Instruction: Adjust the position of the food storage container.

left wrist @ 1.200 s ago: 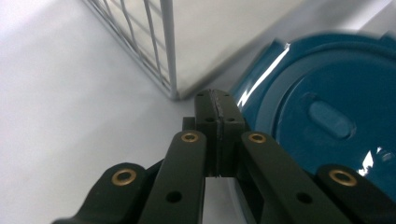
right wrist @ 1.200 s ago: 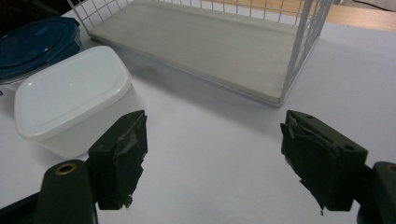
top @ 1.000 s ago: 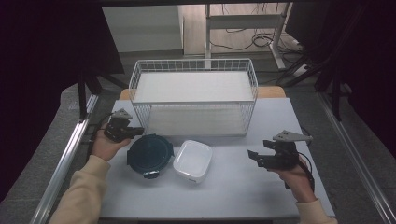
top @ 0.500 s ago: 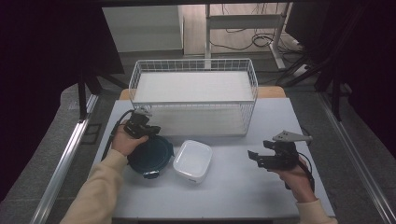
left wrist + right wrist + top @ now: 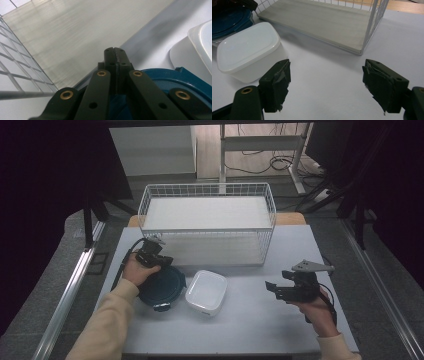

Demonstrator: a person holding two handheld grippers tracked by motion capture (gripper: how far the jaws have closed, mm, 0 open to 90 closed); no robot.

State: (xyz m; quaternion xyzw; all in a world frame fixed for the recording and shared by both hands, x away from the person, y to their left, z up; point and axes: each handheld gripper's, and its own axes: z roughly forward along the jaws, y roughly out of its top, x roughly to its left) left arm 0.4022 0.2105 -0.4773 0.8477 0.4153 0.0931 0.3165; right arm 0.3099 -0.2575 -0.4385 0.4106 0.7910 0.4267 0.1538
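A round dark blue lidded container [image 5: 162, 286] sits on the table beside a white rectangular lidded container [image 5: 206, 292]. My left gripper [image 5: 156, 258] hovers over the blue container's far edge, its jaws pressed together with nothing between them; in the left gripper view the shut tips [image 5: 114, 53] stand above the blue lid [image 5: 175, 85]. My right gripper [image 5: 272, 289] rests at the right of the table, jaws wide apart and empty, pointing toward the white container [image 5: 248, 51].
A white wire basket [image 5: 207, 222] with a pale board as its floor stands at the back of the grey table [image 5: 250, 320]. Its front wire wall is close behind the left gripper. Metal rails run along both table sides.
My left hand has moved right and down from the table's left side to the far edge of the blue container. The right gripper has stayed still.
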